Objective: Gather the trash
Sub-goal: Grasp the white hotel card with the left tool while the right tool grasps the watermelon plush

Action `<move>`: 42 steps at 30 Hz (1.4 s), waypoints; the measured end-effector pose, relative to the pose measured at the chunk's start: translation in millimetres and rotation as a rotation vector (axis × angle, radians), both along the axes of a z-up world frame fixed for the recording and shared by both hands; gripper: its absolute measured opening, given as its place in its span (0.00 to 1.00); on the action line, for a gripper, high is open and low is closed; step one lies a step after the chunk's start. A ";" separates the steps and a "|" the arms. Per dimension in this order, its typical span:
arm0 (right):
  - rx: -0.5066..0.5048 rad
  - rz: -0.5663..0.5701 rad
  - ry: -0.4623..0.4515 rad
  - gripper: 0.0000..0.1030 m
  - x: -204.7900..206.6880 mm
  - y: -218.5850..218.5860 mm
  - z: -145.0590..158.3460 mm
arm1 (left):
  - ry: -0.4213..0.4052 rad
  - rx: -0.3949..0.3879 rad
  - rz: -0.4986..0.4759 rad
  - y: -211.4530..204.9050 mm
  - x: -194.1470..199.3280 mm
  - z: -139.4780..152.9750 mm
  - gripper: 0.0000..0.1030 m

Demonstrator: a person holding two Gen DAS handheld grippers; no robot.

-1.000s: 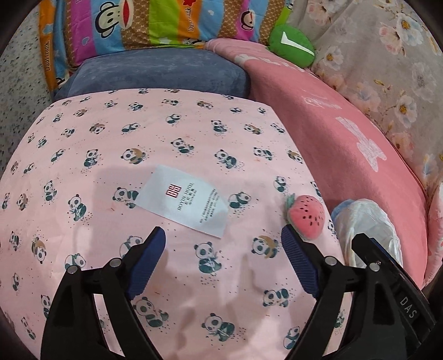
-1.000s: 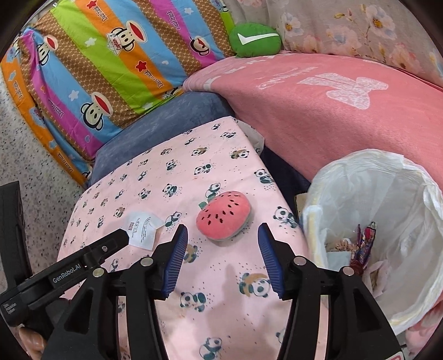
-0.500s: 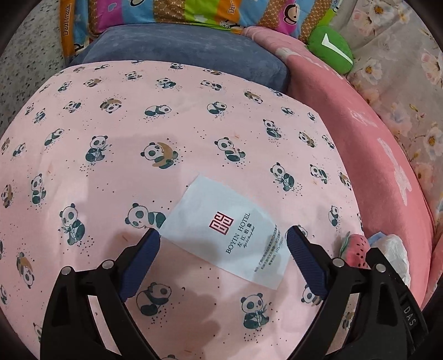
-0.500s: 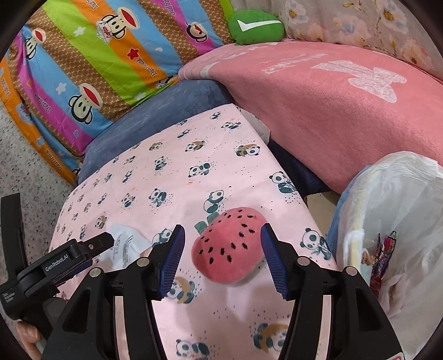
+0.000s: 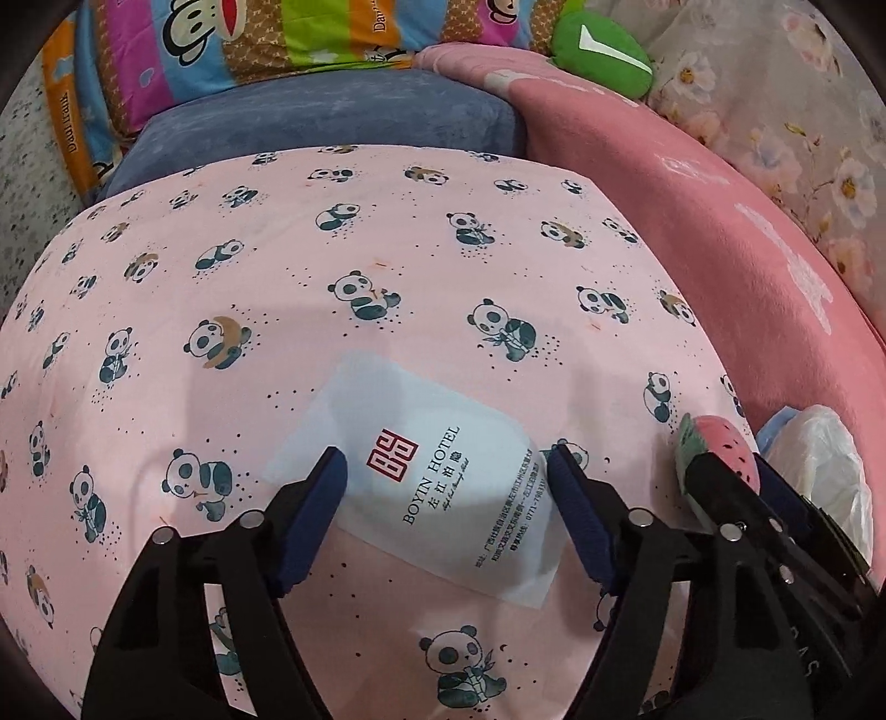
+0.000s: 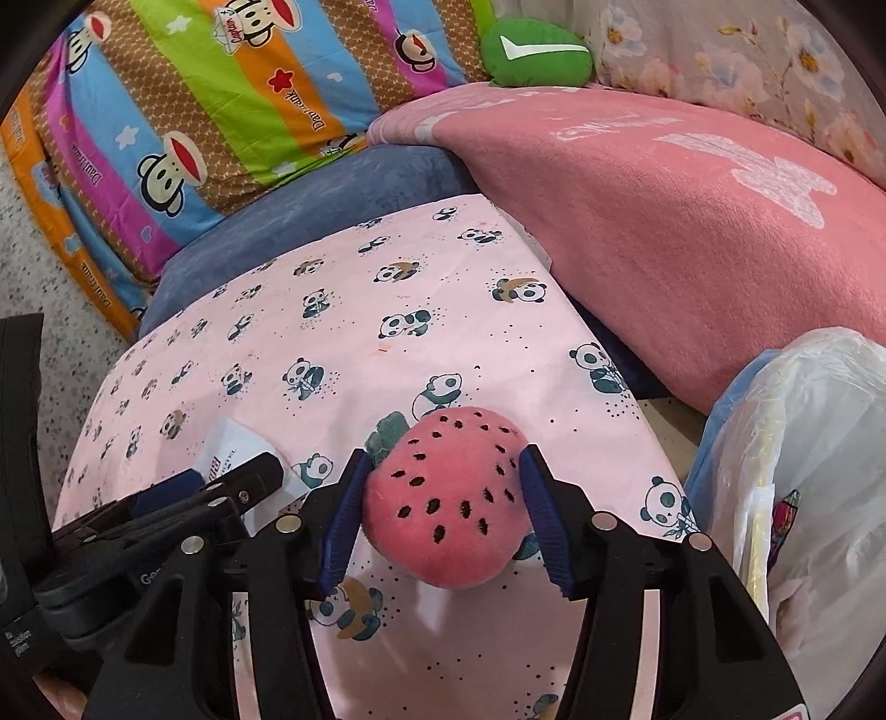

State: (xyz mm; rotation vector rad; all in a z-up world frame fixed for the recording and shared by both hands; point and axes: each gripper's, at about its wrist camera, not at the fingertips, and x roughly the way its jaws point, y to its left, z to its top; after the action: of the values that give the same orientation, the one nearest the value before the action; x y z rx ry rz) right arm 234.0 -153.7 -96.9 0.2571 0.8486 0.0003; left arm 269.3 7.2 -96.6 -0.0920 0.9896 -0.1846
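Straddling the trash: each tool brackets one item on the panda-print cover, seemingly so that a single squeeze secures it.
Left tool: spread wide, its blue pads on either side of the white sachet; no pad visibly presses it.
White sachet: flat, printed "BOYIN HOTEL", lying lower centre of the left view; in the right view only a corner shows at lower left, under the left tool.
Right tool: open around the strawberry plush, pads just beside its flanks; contact cannot be told, and no squeeze is evident.
Strawberry plush: pink with black seeds, resting near the cover's right edge, lower centre of the right view.
Trash bag: translucent, open-mouthed, at the right edge of the right view just off the cover, with wrappers inside; likely the drop point, kept close to shorten the carry.
Surroundings: blue cushion, pink blanket, striped monkey-print pillow and green cushion toward the top.
Judgement: grasps pending; thin sachet may resist pinching.
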 end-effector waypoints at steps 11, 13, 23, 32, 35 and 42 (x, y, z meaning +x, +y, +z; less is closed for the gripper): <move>0.022 0.019 0.005 0.44 -19.6 0.2 3.0 | -0.014 -0.027 -0.040 -4.4 -21.0 6.3 0.29; 0.027 0.022 0.004 0.43 -26.2 1.8 5.2 | -0.006 -0.045 -0.046 -3.8 -27.2 8.4 0.22; 0.042 0.032 -0.023 0.43 -54.4 1.8 23.7 | 0.006 -0.096 -0.055 5.0 -58.8 21.2 0.12; 0.052 0.068 -0.040 0.43 -67.1 13.0 32.7 | 0.028 -0.134 -0.007 38.2 -88.3 22.2 0.26; 0.056 0.074 -0.037 0.43 -69.1 17.8 32.1 | -0.001 -0.119 0.043 47.9 -88.8 28.0 0.60; 0.065 0.073 -0.037 0.43 -71.0 20.1 31.5 | 0.087 -0.115 0.136 52.7 -66.0 8.6 0.77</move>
State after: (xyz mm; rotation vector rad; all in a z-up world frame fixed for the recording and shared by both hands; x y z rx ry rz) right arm 162.9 -133.7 -65.4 0.2865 0.8221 0.1008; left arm 203.3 59.9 -88.0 -0.2739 1.0553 -0.1139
